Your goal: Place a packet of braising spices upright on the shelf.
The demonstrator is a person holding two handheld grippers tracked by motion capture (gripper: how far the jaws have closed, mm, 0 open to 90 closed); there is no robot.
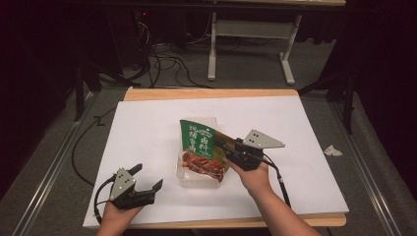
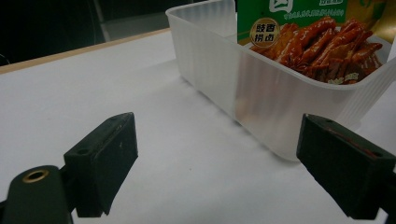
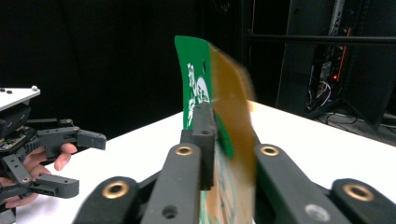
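Black jaws of the right gripper (image 3: 212, 140) are pinching the edge of the green snack pouch (image 1: 202, 149), pads pressing on it from both sides. That pouch is standing tilted in the clear plastic tub (image 2: 219, 70) near the middle of the white table (image 1: 147, 132), its lower end sitting inside the tub. Nearer the table's front edge, the left gripper (image 1: 147, 179) is resting with its jaws spread wide, gripping nothing, just beside the tub's wall but apart from it.
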